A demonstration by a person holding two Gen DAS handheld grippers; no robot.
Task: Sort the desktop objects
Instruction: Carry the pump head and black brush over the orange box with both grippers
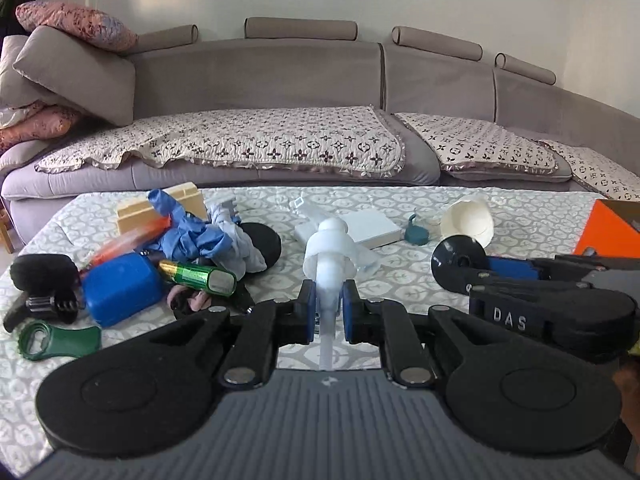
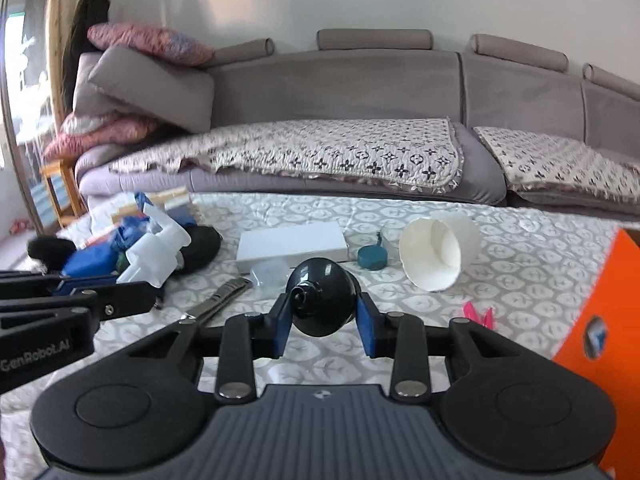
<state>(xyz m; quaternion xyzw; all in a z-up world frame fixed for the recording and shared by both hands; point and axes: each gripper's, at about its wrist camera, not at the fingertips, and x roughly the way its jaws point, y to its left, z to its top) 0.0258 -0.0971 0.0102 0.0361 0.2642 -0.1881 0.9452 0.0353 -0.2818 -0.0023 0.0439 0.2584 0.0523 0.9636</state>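
The left gripper (image 1: 325,307) clamps its blue pads on the thin stem of a white pump dispenser head (image 1: 330,254), which stands up and away from the fingertips with its translucent tube trailing back toward the camera. To that gripper's right, the right gripper (image 2: 325,320) has its two blue pads pressed against the sides of a glossy black funnel-shaped piece (image 2: 323,298), wide mouth pointing away.

Both tools are held above a table covered with a grey-and-white patterned cloth (image 1: 400,280). Ahead of the left gripper and to its left lies a heap: a blue plastic container (image 1: 120,288), a green battery (image 1: 198,278), crumpled blue gloves (image 1: 188,232), a black round pad (image 1: 262,242) and, nearer the camera, a green bottle opener (image 1: 56,340).

Straight ahead of the right gripper, beyond the black piece, rest a flat white box (image 2: 292,246) and a small teal round item (image 2: 372,257). A white paper cup (image 2: 436,254) lies on its side ahead and to the right. A metal tool (image 2: 218,300) lies on the cloth just left of the right gripper's fingers, and an orange box (image 2: 596,312) stands at its far right. A grey sofa (image 2: 360,88) runs behind the table.
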